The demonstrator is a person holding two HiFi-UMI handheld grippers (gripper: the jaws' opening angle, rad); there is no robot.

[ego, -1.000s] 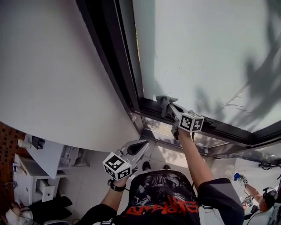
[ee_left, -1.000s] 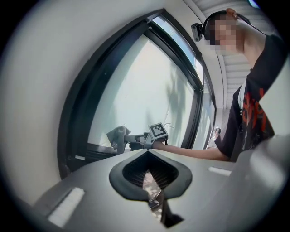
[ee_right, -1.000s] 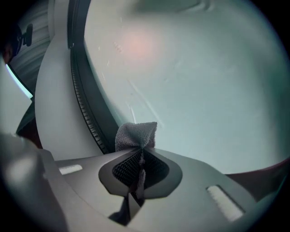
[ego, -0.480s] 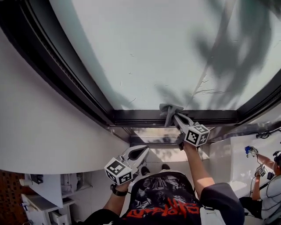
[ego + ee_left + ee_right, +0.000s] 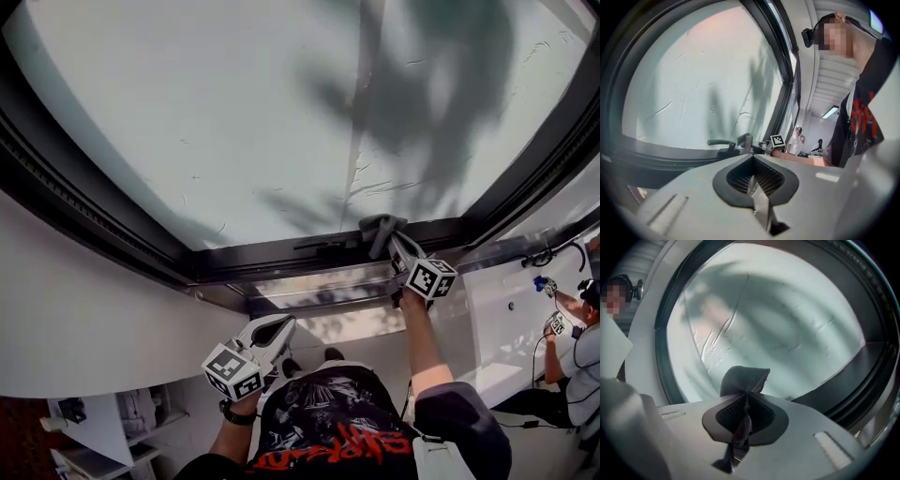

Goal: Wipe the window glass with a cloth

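Note:
The window glass (image 5: 281, 122) fills the upper head view, set in a dark frame (image 5: 112, 225). A grey cloth (image 5: 380, 228) is pressed at the glass's bottom edge, right of centre, and my right gripper (image 5: 390, 240) is shut on it. In the right gripper view the cloth (image 5: 745, 378) sticks up from the closed jaws against the streaked glass (image 5: 778, 319). My left gripper (image 5: 281, 324) hangs low, away from the window, shut with nothing in it. From the left gripper view (image 5: 752, 180) the cloth (image 5: 746, 139) shows beside the right gripper's marker cube (image 5: 776, 139).
A dark window handle (image 5: 323, 244) lies on the bottom frame just left of the cloth. White wall (image 5: 84, 309) runs below and left of the frame. Another person (image 5: 574, 328) stands at the far right. White furniture (image 5: 94, 427) sits at the lower left.
The right gripper has carried the cloth rightward along the bottom edge of the glass, from the lower left corner to right of centre. The left gripper stayed low and shut.

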